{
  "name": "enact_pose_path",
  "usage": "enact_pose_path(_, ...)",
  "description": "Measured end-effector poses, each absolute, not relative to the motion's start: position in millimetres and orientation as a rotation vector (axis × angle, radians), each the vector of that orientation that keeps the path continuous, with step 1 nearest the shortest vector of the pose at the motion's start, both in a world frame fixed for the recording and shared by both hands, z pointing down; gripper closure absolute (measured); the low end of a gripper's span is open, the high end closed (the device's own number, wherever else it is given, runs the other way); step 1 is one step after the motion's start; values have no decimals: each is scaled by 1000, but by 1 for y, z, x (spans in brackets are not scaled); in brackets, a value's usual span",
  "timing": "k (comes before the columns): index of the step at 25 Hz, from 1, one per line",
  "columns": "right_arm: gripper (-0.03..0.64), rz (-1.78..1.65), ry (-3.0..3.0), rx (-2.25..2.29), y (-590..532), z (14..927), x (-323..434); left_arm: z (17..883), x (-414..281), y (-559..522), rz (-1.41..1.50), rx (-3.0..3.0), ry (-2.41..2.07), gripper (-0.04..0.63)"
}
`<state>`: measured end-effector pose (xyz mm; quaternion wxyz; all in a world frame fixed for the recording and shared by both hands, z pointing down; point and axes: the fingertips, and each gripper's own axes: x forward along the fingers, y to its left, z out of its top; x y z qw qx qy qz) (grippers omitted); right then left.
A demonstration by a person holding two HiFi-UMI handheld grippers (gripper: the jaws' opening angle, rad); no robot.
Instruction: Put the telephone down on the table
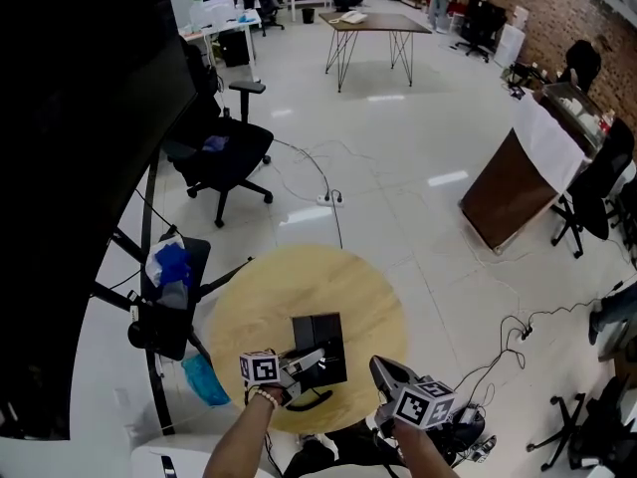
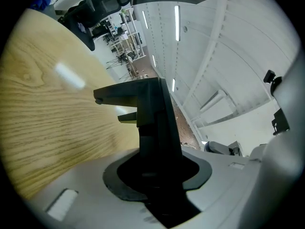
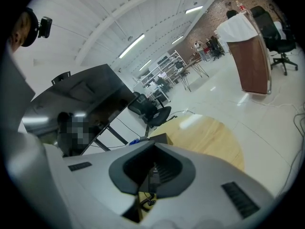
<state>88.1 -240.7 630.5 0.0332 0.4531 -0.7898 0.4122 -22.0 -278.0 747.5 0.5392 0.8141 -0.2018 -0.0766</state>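
Telephone (image 2: 152, 128), pinched by jaws of the left gripper (image 1: 304, 361), should settle flat on the worktop (image 1: 254, 297) before they open; the right gripper (image 1: 381, 368) is closed, empty.

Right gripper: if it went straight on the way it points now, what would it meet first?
Probably the telephone on the round table: the right gripper, jaws shut, points toward it. Height is unclear; it might pass over.

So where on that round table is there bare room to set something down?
The far half of the table, toward the office chair, is bare wood, as is its right rim. The near middle is crowded: the telephone with the left gripper on it.
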Motion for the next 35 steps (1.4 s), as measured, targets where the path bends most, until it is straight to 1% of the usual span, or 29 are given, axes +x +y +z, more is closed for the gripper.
enact_pose_path(4,612,1284,-2411,1394,-245,637,92,768,-20,-280,-130,1929,-467,428)
enact_pose_path(14,612,1300,-2383,1383,-250,647,95,771,-11,-285,-150,1931,-424,428)
enact_pose_path(22,612,1296,-2375,1389,-259,648,99,788,-15,-282,-17,1991,-487,430)
enact_pose_path(31,612,1301,-2381,1385,-266,651,99,801,-23,-280,58,1941,-560,411)
enact_pose_path(35,612,1303,-2381,1384,-265,650,99,801,-25,-283,85,1961,-613,393)
